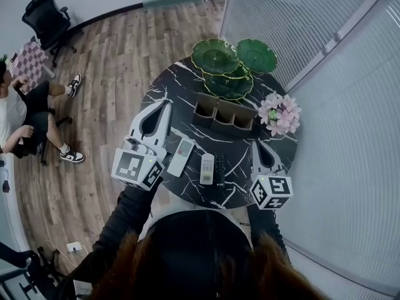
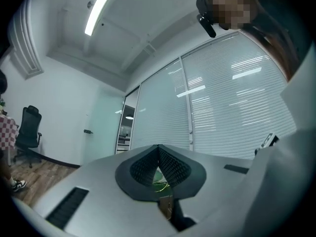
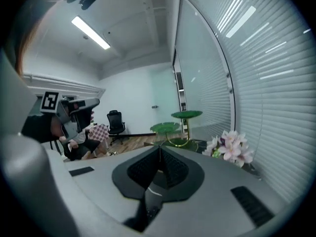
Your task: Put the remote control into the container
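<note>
- Near the front edge of the round table (image 1: 172, 89), three remotes lie flat on the dark marble: a pale grey remote (image 1: 183, 149) toward the left, then a white remote (image 1: 207, 169) and a black remote (image 1: 219, 170) side by side, touching or nearly so.
- Behind them, toward the middle of the table, stands the brown container (image 1: 224, 114). Its compartments look dark and empty from above, though their bottoms cannot be seen clearly.
- Nothing of the task looks done yet: no remote is in the container and none is lifted.
- At the left edge of the table, the left gripper (image 1: 164, 105) hangs just beside the pale grey remote. Its jaws are pressed together with nothing between them.
- At the front right edge, the right gripper (image 1: 257, 146) sits near the black remote, apart from it. Its jaws are likewise closed and empty.
- What is left, by my reckoning, is the whole job:
  - part one pair of jaws;
  - close them on a remote;
  - carry it back over the container and let it drop into a compartment.
- Which remote is meant cannot be told from the scene.
- At the far edge stand the green dishes (image 1: 226, 64) and at the right edge the flowers (image 1: 280, 112), both clear of the path from remotes to container.
</note>
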